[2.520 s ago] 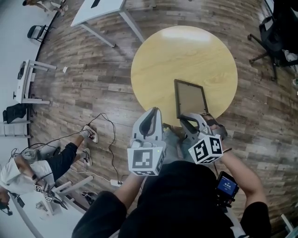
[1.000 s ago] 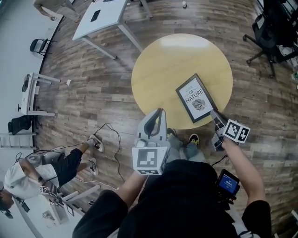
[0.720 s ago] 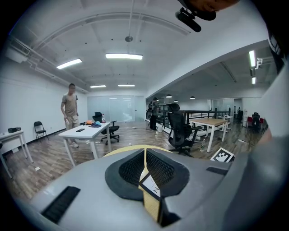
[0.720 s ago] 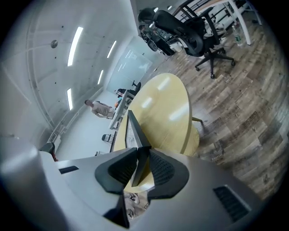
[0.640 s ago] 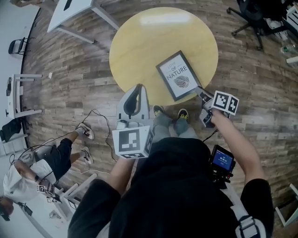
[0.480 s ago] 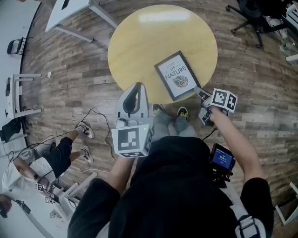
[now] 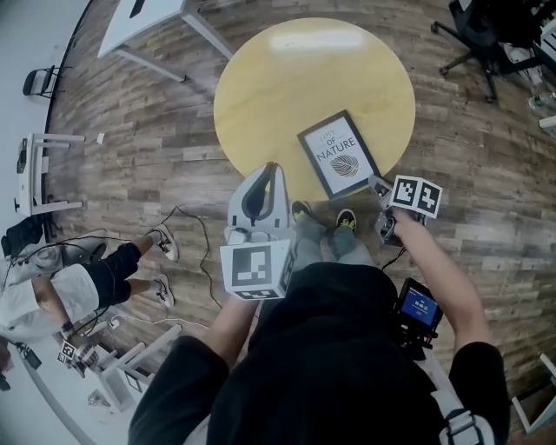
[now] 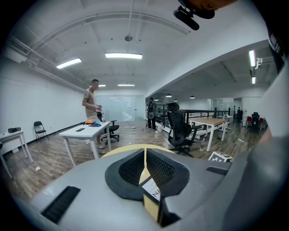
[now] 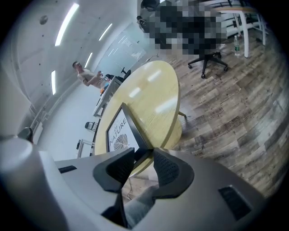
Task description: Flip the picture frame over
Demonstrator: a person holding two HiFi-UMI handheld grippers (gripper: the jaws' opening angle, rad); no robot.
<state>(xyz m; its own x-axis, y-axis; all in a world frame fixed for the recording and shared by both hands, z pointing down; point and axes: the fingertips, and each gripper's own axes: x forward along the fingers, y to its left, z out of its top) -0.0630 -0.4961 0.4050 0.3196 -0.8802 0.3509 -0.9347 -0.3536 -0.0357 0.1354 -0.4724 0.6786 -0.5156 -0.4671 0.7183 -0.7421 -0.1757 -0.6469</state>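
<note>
Wood-plank floor (image 7: 174, 148) carrying a round yellow table (image 7: 287, 96), seen from above the operator, who stands at its near edge; a white desk (image 7: 161, 22) stands well apart at upper left. The picture frame (image 7: 339, 165) lies flat on the near right part of the table top, printed face up, turned at a slant so that one corner reaches the table rim on the operator's right. This placement probably serves the grasp: a corner at the rim can be taken from the side without the jaws scraping the table top. The right gripper (image 7: 380, 185) meets that corner from outside the rim; in the right gripper view its jaws are closed onto the dark moulding of the frame (image 9: 118, 133), the corner filling the narrow gap between them, with the table (image 9: 153, 99) beyond. A hold at one corner gives a pivot about which the flat frame can be turned. The left gripper (image 7: 271, 167) is held off the frame near the rim, jaws pressed together on nothing (image 8: 145, 155), apparently in reserve. Whether the printed face is the intended final side cannot be told.
</note>
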